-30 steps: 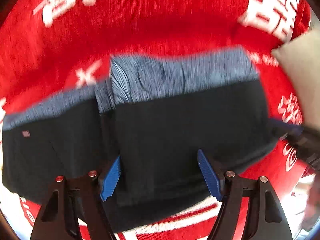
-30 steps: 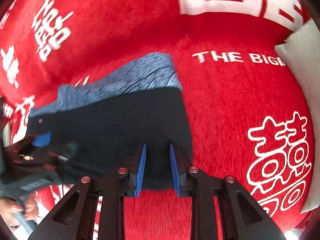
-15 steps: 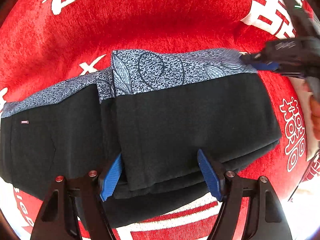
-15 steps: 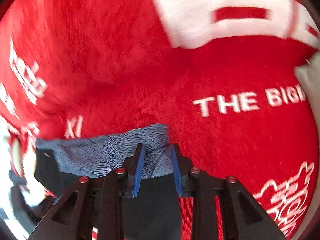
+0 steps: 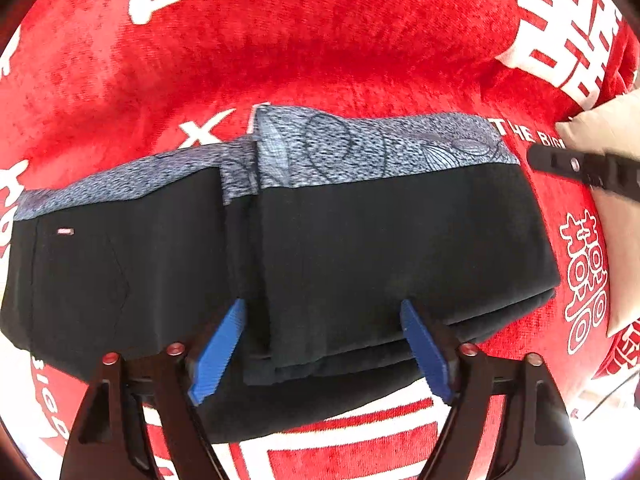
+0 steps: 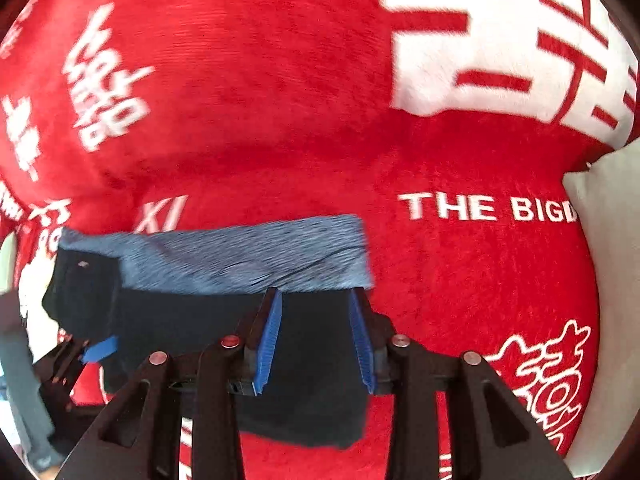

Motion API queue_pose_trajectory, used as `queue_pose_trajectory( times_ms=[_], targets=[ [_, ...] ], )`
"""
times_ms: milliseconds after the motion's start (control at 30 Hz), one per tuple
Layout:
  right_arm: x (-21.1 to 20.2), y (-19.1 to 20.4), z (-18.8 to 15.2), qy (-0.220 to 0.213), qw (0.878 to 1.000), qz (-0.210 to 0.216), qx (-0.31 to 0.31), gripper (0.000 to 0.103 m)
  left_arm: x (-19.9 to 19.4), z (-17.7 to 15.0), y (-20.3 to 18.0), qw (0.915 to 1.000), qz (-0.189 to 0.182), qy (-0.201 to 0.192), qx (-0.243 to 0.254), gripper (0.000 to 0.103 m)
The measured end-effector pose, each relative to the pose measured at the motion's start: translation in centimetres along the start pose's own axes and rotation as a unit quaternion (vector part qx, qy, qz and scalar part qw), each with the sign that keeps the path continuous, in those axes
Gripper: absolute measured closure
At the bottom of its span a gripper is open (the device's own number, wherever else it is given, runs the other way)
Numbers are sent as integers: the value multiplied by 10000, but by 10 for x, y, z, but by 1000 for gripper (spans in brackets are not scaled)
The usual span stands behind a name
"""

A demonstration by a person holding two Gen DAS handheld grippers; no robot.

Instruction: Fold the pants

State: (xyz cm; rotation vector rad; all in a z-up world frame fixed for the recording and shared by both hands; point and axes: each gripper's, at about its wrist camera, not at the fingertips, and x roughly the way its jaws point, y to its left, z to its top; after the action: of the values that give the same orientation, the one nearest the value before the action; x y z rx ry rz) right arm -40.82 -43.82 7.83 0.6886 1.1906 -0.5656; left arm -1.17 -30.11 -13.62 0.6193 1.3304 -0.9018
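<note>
Pants (image 5: 400,248): soft, limp, layers prone to slipping.
Hold: folded edge, all layers.
Left gripper (image 5: 324,344): spread, empty.
Right gripper (image 6: 316,340): parted, empty.

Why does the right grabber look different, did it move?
Yes. The right gripper pulled back toward the near edge of the pants; the blanket lettering sits higher now.

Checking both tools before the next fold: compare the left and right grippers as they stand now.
Left gripper has its fingers spread wide; right gripper has a narrower gap. The left sits at the near edge of the folded pants, straddling the overlapped layers; the right is over their right end, near the patterned band. Both are open, with blue pads, and grip nothing.
</note>
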Motion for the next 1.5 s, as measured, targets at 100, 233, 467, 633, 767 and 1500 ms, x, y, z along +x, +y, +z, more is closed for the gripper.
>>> queue_pose_trajectory(
  times_ms=[100, 233, 467, 633, 767, 1500],
  targets=[
    [6, 27, -11, 91, 9998, 71, -187, 65, -12, -7, 9, 10000, 29, -68, -66, 21],
    [30, 45, -28, 502, 9982, -15, -314, 62, -21, -17, 22, 9997, 61, -151, -200, 21],
    [41, 72, -43, 608, 9941, -469, -771, 44, -27, -40, 52, 9983, 175, -182, -527, 21],
    [45, 94, -45, 683, 9907, -727, -922, 39, -33, -62, 84, 9959, 201, -101, -882, 21],
    [49, 116, -49, 705, 9874, -883, -1104, 38, -39, -76, 106, 9933, 218, -105, -1126, 21],
    [39, 178, -54, 701, 9809, -959, -1537, 22, -43, -91, 173, 9837, 245, -102, -1777, 1]
  ],
)
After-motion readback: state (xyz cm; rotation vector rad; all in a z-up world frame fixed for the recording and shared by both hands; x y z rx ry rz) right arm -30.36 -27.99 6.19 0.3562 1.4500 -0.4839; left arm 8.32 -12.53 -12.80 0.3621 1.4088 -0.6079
